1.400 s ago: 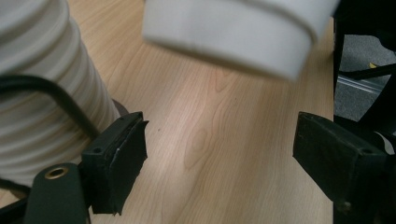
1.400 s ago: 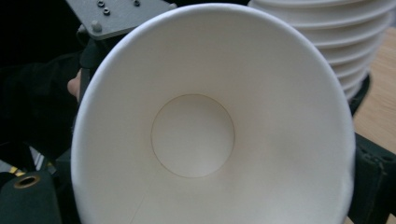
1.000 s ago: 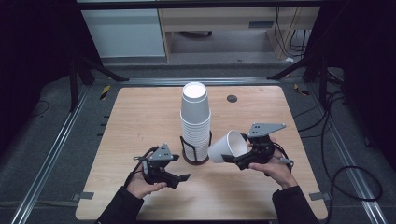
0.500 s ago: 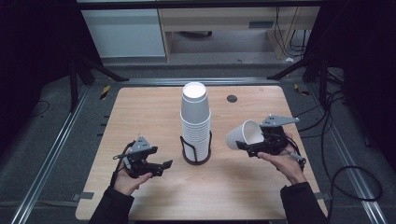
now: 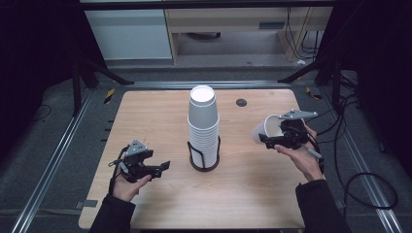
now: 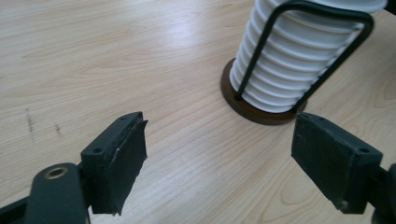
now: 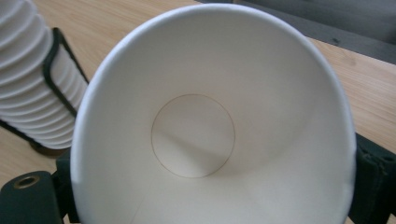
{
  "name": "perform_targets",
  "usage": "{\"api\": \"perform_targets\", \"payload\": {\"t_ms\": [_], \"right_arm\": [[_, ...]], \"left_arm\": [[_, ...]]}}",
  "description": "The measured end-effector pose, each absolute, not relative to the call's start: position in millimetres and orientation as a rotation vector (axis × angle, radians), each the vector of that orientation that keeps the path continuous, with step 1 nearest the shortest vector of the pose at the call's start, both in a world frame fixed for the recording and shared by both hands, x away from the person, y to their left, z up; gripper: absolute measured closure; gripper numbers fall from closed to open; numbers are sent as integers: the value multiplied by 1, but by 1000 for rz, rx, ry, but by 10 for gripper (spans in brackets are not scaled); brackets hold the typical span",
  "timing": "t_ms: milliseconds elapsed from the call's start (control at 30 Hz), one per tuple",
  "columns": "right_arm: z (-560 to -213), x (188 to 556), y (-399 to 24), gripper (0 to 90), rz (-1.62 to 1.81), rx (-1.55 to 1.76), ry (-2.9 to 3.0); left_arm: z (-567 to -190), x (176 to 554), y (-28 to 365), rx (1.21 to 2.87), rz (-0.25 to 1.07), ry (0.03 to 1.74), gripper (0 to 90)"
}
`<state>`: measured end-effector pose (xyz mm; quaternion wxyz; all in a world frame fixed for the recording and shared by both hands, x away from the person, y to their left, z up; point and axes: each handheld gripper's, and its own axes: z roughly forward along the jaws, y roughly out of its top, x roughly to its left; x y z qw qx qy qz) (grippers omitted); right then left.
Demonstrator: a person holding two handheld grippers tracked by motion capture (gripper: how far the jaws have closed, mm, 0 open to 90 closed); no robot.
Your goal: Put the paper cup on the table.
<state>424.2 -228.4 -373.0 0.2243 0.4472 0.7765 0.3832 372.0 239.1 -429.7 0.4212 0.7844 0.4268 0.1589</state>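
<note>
While R gripper (image 5: 265, 140) grips 1 cup (image 5: 266, 130), 1 stack (image 5: 203, 128) stands.

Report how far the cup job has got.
Done: one paper cup is off the stack in its wire holder. In hand: the right hand-held gripper grips it, tipped on its side above the table. Left: setting it down; the left hand-held gripper is open, empty.

Cup stack (image 5: 203, 127) mid-table; sides open
</note>
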Motion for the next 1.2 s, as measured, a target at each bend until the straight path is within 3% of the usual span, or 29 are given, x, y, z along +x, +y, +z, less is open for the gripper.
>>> {"api": "perform_targets", "payload": {"t_ms": [400,1200], "right_arm": [[-371,446,-233,92,931,1302,2141],[-416,474,-244,87,554,1433,2232]], "left_arm": [[-437,378,249,1963,435,1151,165],[-424,374,255,1940,487,1138,162]]}}
